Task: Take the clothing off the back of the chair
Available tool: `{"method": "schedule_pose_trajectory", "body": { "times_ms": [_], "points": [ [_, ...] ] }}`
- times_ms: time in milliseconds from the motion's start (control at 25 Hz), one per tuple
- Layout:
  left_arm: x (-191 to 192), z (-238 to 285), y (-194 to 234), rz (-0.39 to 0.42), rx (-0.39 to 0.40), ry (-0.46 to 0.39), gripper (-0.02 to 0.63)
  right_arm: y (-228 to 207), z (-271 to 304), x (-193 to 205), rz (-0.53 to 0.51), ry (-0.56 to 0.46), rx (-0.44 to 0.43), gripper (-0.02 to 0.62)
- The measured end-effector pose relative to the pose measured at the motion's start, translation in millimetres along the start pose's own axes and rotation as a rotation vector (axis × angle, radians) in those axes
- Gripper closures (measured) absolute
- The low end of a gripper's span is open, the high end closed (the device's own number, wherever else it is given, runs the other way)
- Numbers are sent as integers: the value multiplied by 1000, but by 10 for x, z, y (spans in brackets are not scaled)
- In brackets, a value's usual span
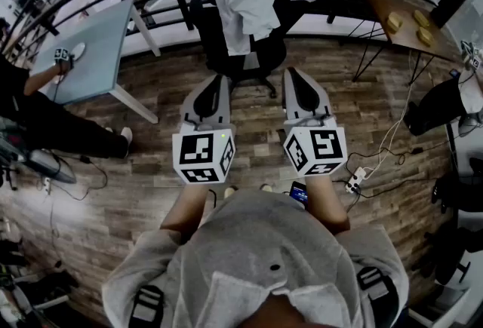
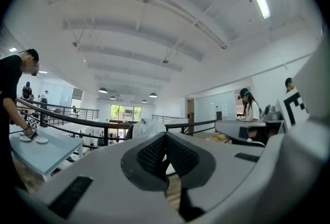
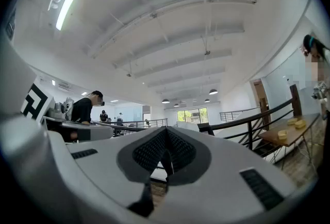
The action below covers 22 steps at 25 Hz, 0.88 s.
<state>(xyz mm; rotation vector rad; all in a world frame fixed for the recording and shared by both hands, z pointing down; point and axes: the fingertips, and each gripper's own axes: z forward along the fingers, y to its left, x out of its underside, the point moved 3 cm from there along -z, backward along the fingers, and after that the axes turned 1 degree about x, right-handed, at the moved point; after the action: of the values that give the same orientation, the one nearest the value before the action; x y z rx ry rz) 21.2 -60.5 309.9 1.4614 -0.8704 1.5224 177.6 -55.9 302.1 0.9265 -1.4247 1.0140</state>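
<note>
Clothing [image 1: 245, 6] drapes the chair [image 1: 210, 32] back, well ahead of the left gripper [image 1: 219, 81] and right gripper [image 1: 293, 73]. Both point at it, closed and empty, seemingly poised to approach.

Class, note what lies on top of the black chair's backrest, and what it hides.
A white garment is draped over the backrest of the black chair, hiding the backrest's top and middle.

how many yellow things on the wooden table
3. All lie on the wooden table at the head view's upper right: left yellow piece, far yellow piece beside it, near yellow piece below that. None looks hidden.
</note>
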Motion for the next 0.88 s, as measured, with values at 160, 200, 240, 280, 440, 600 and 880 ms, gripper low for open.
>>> {"method": "schedule_pose_trajectory", "body": {
  "times_ms": [160,200,240,280,440,600,880],
  "points": [
    [14,-106,20,2,-10,29,595,62,-78,57,22,25,-7,580],
    [7,-113,14,1,-14,33,594,58,-82,50,20,27,-12,580],
    [-6,-110,4,-1,-19,36,594,44,-80,32,18,27,-15,580],
    [-21,-100,-6,0,-26,39,594,24,-73,7,15,24,-18,580],
    [-48,-14,-43,3,-67,60,595,-63,-12,-33,27,24,-23,580],
    [-44,187,-138,9,-63,82,594,-127,116,-56,54,18,-53,580],
    [-237,251,-327,47,-71,70,595,-126,181,-217,70,18,-103,580]
  ]
}}
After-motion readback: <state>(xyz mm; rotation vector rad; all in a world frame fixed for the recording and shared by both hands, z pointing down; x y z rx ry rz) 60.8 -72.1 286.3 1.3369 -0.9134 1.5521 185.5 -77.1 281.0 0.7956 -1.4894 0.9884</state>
